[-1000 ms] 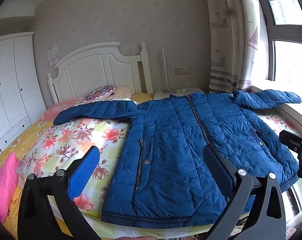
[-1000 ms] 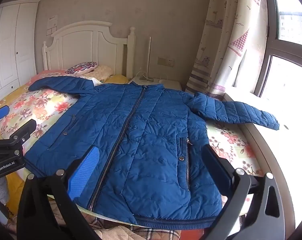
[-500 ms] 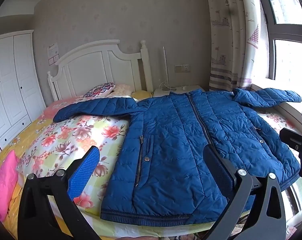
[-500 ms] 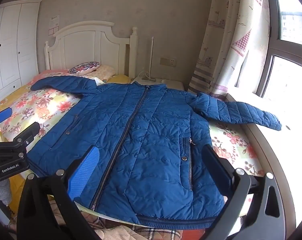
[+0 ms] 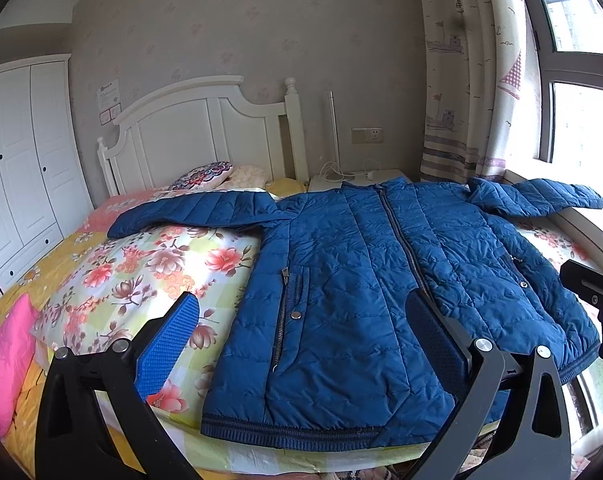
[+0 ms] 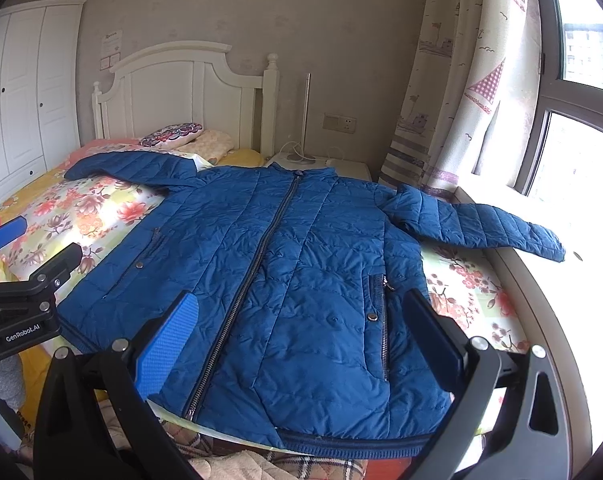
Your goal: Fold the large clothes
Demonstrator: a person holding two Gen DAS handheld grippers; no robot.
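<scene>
A large blue quilted jacket (image 5: pixel 361 280) lies flat, zipped, front up on the bed, both sleeves spread out sideways. It also shows in the right wrist view (image 6: pixel 285 272). My left gripper (image 5: pixel 301 340) is open and empty, above the jacket's hem on its left half. My right gripper (image 6: pixel 297 336) is open and empty, above the hem on the right half. The left sleeve (image 5: pixel 189 216) lies on the floral sheet; the right sleeve (image 6: pixel 481 228) reaches to the window sill.
The bed has a floral sheet (image 5: pixel 141 272) and a white headboard (image 5: pixel 197 136). Pillows (image 5: pixel 209 172) lie at the head. A pink cushion (image 5: pixel 5 356) sits at the left. A nightstand (image 6: pixel 321 164), curtain (image 6: pixel 453 80) and window sill (image 6: pixel 541 300) stand to the right. A wardrobe (image 5: pixel 17 160) is left.
Both grippers have moved slightly nearer and lower toward the jacket's hem. The jacket has not moved. Both grippers stay open.
</scene>
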